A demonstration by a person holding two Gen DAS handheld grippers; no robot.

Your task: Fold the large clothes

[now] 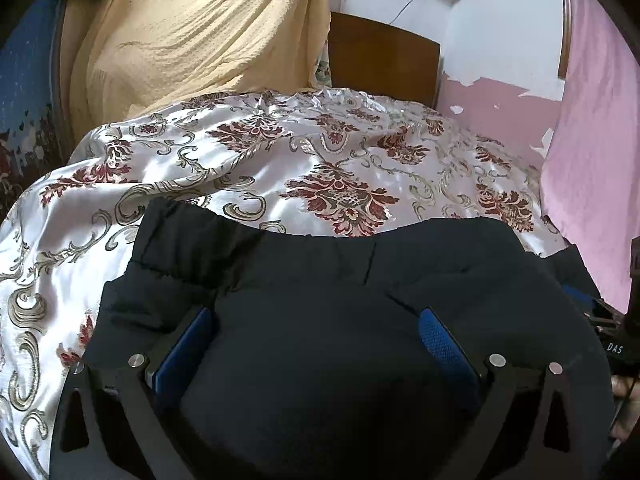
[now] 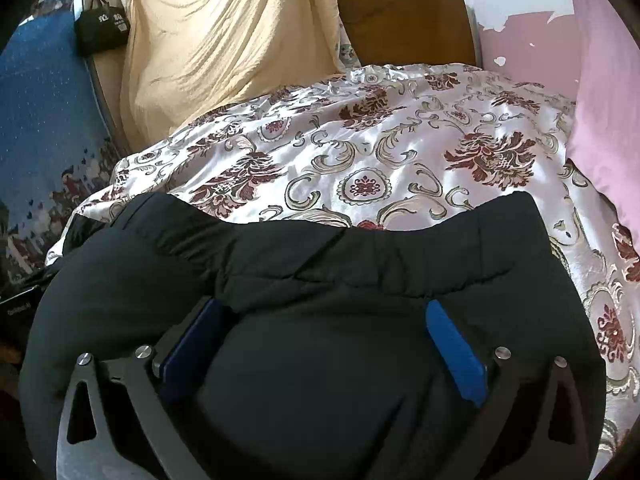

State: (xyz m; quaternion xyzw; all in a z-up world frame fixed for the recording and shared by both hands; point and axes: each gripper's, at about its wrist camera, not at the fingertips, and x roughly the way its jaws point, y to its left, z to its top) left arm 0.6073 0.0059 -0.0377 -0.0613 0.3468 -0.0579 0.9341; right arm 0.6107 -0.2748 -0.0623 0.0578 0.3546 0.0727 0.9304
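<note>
Fingers (image 1: 188,344) on the left gripper (image 1: 316,340) and the right gripper (image 2: 326,336) stand spread wide, gripping nothing, over the dark padded jacket (image 1: 320,280) lying folded on the flowered bedspread (image 1: 248,152). Judging by this, one fold looks laid down; next comes choosing an edge to pinch.

floral satin bedspread (image 1: 280,152), wooden headboard (image 1: 384,56), yellow drape (image 1: 192,40), peeling pink wall (image 1: 504,108), daylight
</note>
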